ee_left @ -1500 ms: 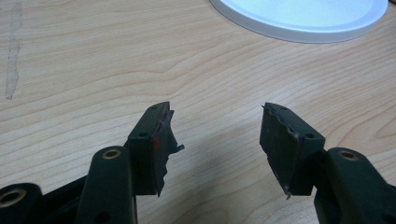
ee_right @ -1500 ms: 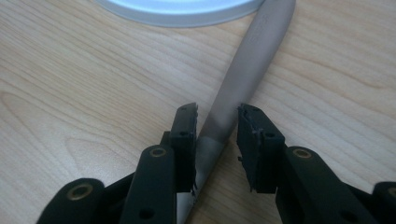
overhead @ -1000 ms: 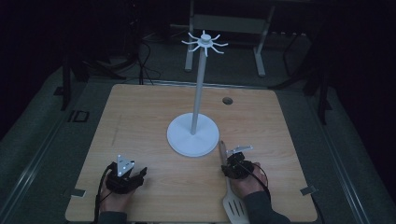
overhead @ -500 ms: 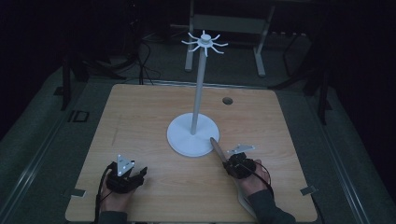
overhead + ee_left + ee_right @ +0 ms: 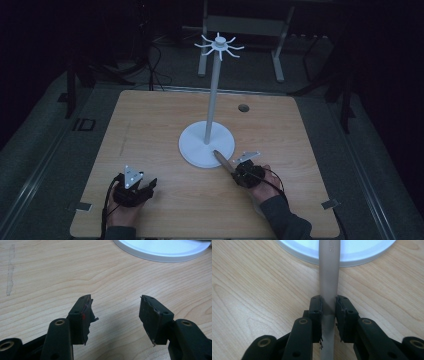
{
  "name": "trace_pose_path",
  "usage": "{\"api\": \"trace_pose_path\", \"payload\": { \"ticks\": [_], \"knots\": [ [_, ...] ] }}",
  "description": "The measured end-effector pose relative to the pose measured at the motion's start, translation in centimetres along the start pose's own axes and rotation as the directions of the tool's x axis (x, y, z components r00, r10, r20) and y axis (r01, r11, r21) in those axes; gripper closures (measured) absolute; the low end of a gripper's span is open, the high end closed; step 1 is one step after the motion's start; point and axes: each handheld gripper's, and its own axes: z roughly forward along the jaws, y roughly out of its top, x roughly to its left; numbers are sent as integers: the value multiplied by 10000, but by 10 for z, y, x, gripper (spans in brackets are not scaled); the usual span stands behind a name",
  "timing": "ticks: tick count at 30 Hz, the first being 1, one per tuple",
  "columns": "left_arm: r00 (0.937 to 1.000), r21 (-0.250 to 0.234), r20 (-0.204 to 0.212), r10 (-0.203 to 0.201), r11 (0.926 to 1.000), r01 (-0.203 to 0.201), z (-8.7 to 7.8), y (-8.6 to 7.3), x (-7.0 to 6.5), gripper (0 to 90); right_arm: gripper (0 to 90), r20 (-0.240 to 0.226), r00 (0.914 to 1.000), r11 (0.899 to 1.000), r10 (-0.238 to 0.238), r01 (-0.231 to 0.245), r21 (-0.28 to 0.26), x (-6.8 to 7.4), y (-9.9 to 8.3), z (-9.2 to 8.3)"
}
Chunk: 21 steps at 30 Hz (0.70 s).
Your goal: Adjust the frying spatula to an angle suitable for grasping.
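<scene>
Right gripper view shows your right tool (image 5: 328, 307) clamped on a utensil handle (image 5: 329, 277) aimed at the stand's base (image 5: 367, 252); your left tool (image 5: 115, 312) rests open beside it.

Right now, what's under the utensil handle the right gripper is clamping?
Under the grey handle: wood table near the right gripper, then the stand's white base beneath its far end. The table directly beneath is covered.

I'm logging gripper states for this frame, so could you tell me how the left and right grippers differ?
The left gripper is open with bare table between its jaws; the right gripper is shut on a grey handle. The left sits far from the white stand base; the right is at its rim, its handle reaching over it. Both have black jaws and hang low over the table.
</scene>
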Motion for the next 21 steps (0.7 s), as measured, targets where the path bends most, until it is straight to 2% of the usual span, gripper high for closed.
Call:
{"api": "trace_pose_path", "payload": {
  "ticks": [4,5,8,17,21],
  "knots": [
    [10000,24,7,14,10000,-14,0,0,0,439,747,-100,9999,10000,-17,17,17,-2,1,1],
    [10000,35,2,35,10000,-35,0,0,0,439,737,-306,9995,9999,-67,71,129,-4,3,2],
    [10000,16,-6,29,10000,-29,0,0,0,439,701,-510,9986,9988,-153,177,467,-7,5,6],
    [10000,28,-16,51,10000,-51,0,0,0,439,718,-435,9981,9946,-441,479,923,-4,13,14],
    [10000,24,-20,45,10000,-45,0,0,0,439,738,-388,9990,9921,-228,274,1223,-4,17,15]
  ]
}}
